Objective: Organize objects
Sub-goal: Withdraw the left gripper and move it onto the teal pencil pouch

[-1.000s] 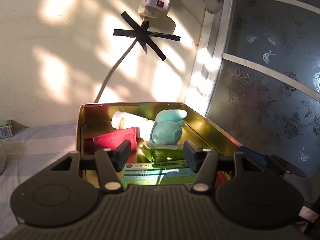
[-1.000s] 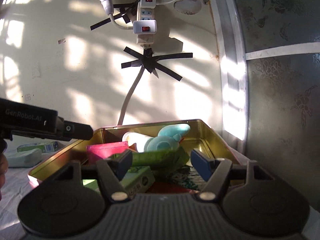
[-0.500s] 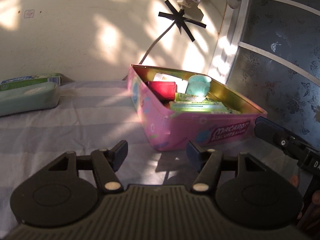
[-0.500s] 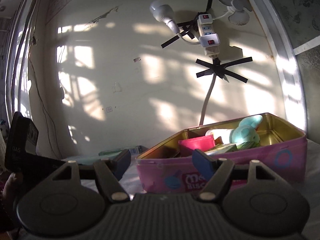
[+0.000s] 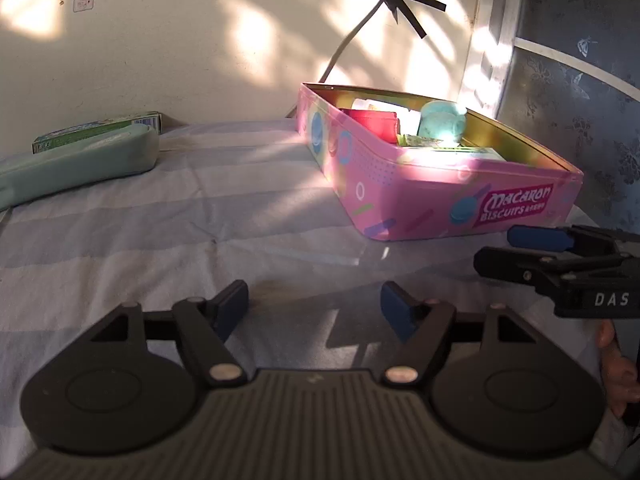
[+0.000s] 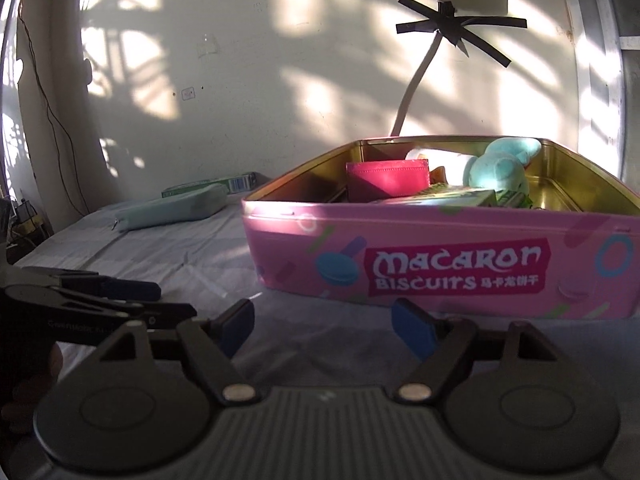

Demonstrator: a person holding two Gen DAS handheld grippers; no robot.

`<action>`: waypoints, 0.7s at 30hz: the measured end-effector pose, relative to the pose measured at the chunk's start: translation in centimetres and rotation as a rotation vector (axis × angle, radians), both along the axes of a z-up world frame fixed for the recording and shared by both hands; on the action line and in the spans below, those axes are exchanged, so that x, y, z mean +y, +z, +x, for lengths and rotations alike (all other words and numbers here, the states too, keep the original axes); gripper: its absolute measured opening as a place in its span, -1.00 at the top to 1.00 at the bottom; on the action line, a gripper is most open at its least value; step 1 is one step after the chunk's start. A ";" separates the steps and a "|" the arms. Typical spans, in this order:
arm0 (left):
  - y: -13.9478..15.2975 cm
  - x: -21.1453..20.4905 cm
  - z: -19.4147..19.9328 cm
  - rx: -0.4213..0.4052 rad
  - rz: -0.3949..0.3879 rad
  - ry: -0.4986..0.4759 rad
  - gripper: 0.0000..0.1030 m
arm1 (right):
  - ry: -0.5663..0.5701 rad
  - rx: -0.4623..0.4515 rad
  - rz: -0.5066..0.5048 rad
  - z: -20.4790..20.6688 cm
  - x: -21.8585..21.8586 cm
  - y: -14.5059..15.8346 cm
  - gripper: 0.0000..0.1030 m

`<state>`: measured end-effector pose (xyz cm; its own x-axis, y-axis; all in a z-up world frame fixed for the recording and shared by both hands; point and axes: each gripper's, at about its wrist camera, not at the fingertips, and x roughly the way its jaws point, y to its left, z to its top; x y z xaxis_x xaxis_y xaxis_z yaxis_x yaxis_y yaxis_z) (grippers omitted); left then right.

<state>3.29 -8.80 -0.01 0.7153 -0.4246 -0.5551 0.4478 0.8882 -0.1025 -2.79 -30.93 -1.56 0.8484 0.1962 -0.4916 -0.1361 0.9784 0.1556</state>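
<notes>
A pink "Macaron Biscuits" tin (image 5: 516,208) (image 6: 448,268) stands open on the striped cloth. It holds a red pouch (image 6: 387,179), a teal plush toy (image 6: 500,168), a white bottle (image 6: 436,158) and green boxes (image 6: 452,196). My left gripper (image 5: 314,306) is open and empty, low over the cloth, left of and in front of the tin. My right gripper (image 6: 324,326) is open and empty just in front of the tin's long side. Each gripper shows in the other's view, the right one (image 5: 536,248) and the left one (image 6: 120,296).
A mint pencil case (image 5: 76,164) (image 6: 172,208) lies at the far left with a green box (image 5: 100,130) (image 6: 216,184) behind it by the wall. A cable taped to the wall (image 6: 416,88) hangs behind the tin. A patterned glass panel (image 5: 580,92) stands at the right.
Both grippers have pulled back from above the tin's inside to low positions in front of it. Both stay open and empty. The tin's contents look unchanged.
</notes>
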 end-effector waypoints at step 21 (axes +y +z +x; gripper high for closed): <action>0.1 0.4 -0.1 0.012 -0.039 0.005 -0.57 | 0.001 0.095 -0.114 1.7 1.5 -0.6 -0.58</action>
<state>3.19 -8.37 0.05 0.7105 -0.4427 -0.5470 0.4421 0.8856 -0.1425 -1.14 -29.44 -2.15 0.7970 0.1355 -0.5886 -0.1272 0.9903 0.0557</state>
